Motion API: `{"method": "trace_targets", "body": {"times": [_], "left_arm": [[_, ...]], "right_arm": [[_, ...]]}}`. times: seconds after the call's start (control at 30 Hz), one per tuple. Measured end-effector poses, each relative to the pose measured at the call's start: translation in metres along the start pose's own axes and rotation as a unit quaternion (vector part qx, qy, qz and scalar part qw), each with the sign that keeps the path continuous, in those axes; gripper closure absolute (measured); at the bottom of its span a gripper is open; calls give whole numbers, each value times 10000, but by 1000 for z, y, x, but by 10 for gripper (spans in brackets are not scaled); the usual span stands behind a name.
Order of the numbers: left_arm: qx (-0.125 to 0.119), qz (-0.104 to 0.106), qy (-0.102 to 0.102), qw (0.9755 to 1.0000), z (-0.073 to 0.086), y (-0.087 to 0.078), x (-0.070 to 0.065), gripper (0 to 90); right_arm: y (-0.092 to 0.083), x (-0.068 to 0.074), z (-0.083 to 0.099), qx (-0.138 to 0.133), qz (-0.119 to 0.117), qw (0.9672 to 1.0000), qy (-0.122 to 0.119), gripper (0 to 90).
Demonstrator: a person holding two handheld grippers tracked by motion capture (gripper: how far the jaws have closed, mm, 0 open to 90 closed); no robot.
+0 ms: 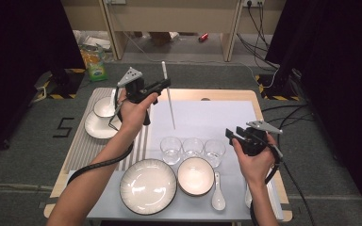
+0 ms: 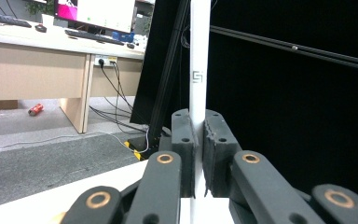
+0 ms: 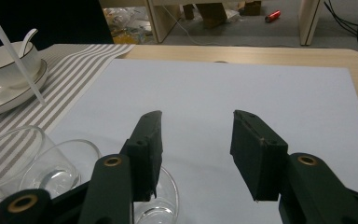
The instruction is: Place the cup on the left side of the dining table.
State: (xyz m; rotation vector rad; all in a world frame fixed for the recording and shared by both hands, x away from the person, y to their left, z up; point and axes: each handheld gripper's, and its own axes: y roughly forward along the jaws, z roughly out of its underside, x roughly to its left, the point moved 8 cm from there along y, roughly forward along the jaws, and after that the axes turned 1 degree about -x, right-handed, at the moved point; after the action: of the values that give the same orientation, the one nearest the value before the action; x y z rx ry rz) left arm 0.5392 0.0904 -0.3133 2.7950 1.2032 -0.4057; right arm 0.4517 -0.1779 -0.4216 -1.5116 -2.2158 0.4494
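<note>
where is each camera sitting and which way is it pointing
High view: above the person's side, looking forward and down on the table; both forearms, left gripper, right gripper.
Left gripper view: on that gripper, facing level across the room; jaws clamp a white chopstick.
Right gripper view: over the glasses, facing across the table; open jaws.
Shared: chopstick, glasses.

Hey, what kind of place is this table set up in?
Probably an office or lab set up for recording, not a dining room: black curtains flank the table, cables trail over grey carpet, and a desk with monitor and keyboards stands behind.
</note>
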Motion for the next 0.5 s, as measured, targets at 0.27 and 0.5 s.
{"method": "trace_targets", "body": {"times": [0.27, 0.5], "left_arm": [[-26, -33, -12, 10000, -1, -4, 3, 839], [-43, -58, -18, 10000, -3, -7, 5, 839]], "right_arm": [[-4, -6, -1, -48, 38, 10000, 57, 533], [-6, -7, -1, -81, 47, 9999, 66, 533]]}}
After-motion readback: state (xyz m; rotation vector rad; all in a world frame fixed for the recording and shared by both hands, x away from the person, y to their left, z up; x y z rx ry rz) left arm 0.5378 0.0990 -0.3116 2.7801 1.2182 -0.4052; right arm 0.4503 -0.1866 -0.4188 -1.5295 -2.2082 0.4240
